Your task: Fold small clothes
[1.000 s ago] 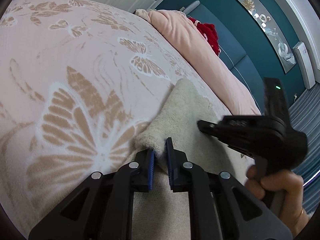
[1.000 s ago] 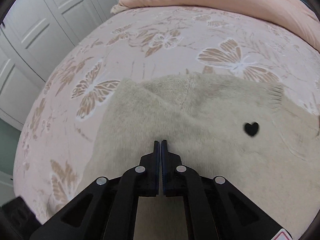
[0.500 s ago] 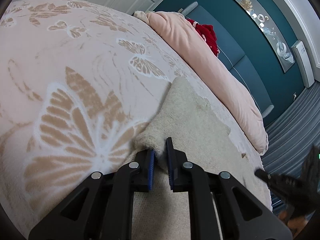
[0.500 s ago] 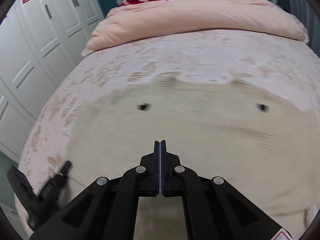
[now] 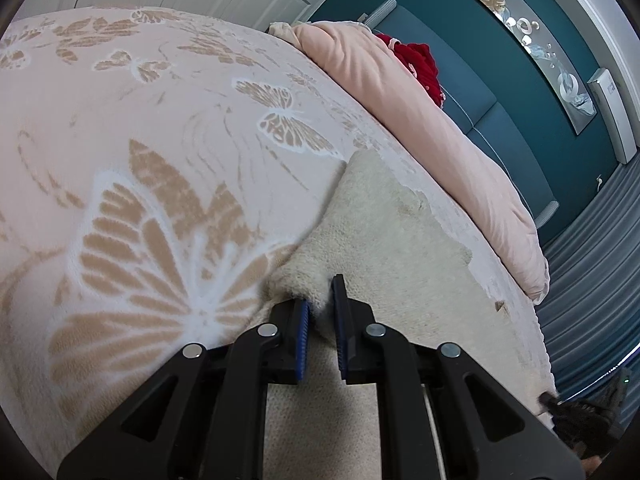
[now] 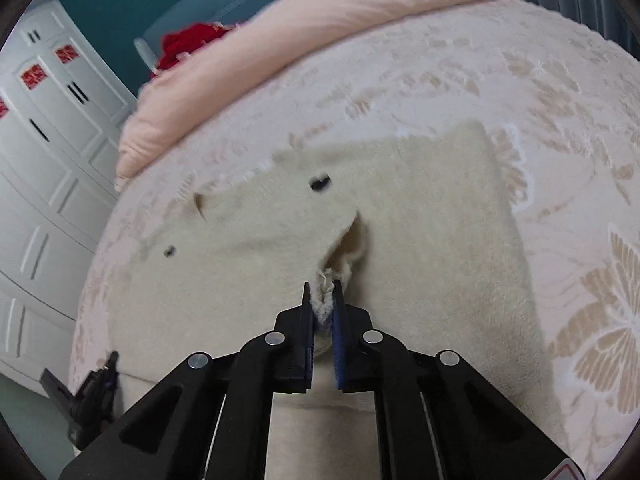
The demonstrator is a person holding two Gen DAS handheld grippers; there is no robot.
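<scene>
A small cream fleece garment (image 6: 420, 216) with black heart marks (image 6: 320, 182) lies spread on the pink butterfly bedspread (image 5: 120, 152). My left gripper (image 5: 320, 304) is shut on a bunched corner of the garment (image 5: 380, 232) at its left edge. My right gripper (image 6: 322, 300) is shut on a pinched fold near the garment's middle, by a gaping opening (image 6: 348, 240). The left gripper also shows in the right wrist view (image 6: 84, 396) at the lower left. The right gripper shows dimly at the lower right of the left wrist view (image 5: 580, 412).
A rolled pink duvet (image 5: 420, 112) lies along the head of the bed, with a red item (image 5: 416, 60) behind it. White wardrobe doors (image 6: 44, 152) stand to the left of the bed. A teal wall with a headboard (image 5: 480, 92) is behind.
My right gripper has swung round and come down on the garment, pinching a fold where before it was shut on nothing. My left gripper has kept its grip on the corner.
</scene>
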